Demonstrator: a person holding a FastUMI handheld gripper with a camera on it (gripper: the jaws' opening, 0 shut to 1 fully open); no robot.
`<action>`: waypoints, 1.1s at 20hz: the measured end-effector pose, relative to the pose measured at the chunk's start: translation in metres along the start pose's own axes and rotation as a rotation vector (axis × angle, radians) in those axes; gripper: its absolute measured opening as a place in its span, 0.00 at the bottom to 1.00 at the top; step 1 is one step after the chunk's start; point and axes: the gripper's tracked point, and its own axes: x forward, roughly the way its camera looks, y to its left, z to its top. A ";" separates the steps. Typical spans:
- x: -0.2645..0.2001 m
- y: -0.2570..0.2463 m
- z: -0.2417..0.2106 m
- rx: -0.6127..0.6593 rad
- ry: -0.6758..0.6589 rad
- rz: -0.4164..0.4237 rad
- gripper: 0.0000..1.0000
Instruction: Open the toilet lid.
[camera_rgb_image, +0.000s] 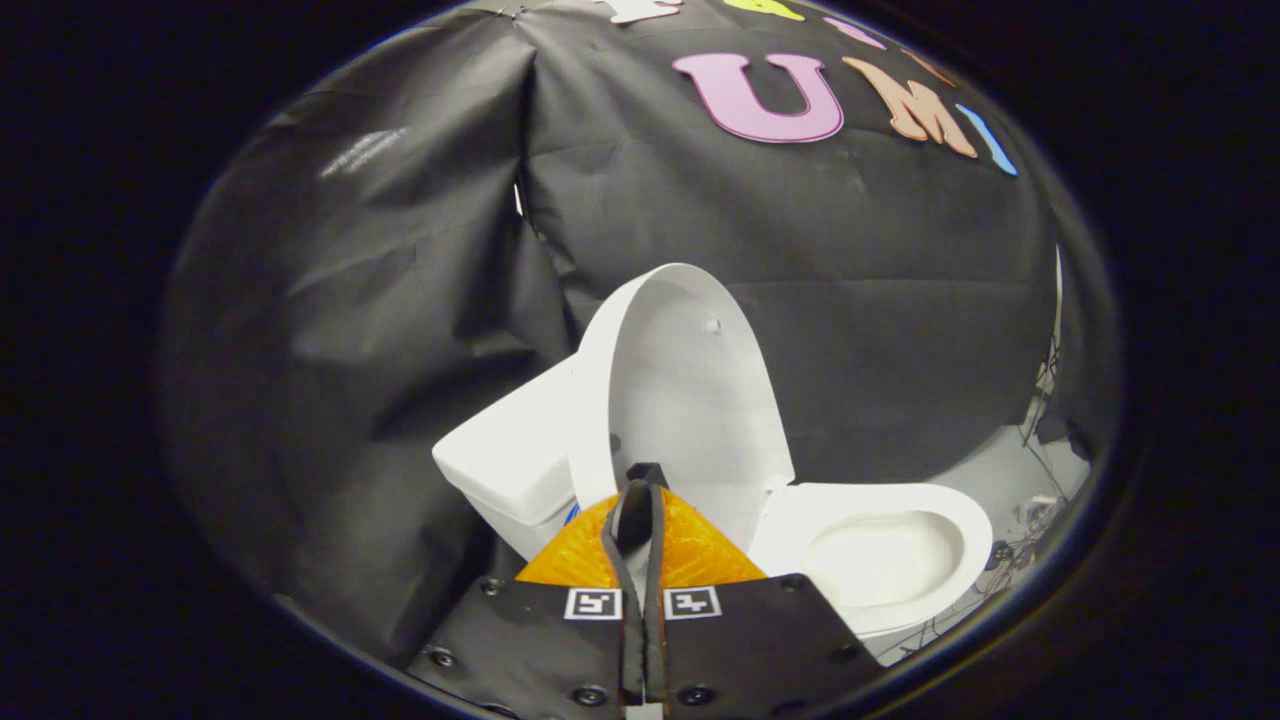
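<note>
Cataloguing from my remote seat, one moment, gripper view.

Item 1: toilet lid (690, 390), count one. It stands raised, near upright, leaning back toward the tank (510, 455) on the left, inner face turned to the bowl. I judge the opening done or all but done; a lid at this angle should rest by its own weight against the tank.

Item 2: toilet bowl (880, 555), count one. Its rim is exposed and pale, lying to the right of the lid and far of the fingers. A seat ring separate from the rim I cannot make out.

Item 3: tank, count one, white, left of the lid and against the wall cloth.

Item 4: gripper (640, 500), count one, with two fingers. The fingers are drawn together, tips almost meeting, with only a thin dark slit between them. They lie just in front of the lid's lower edge; whether they touch it, or pinch that edge, I cannot tell, since the tips cover the spot. Closed fingers make sense to me here: a narrow tip suits pushing or lifting a thin edge.

Item 5: square markers (593, 603), count two, one on each finger mount on the near side.

Item 6: loose cables (1040, 400), number uncertain, on the floor at the far right beyond the bowl.
</note>
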 end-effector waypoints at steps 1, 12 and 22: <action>0.001 0.000 0.001 0.003 0.000 0.003 0.01; -0.013 -0.002 0.001 0.122 -0.058 0.065 0.83; -0.139 -0.028 0.013 -0.095 -0.171 0.160 0.98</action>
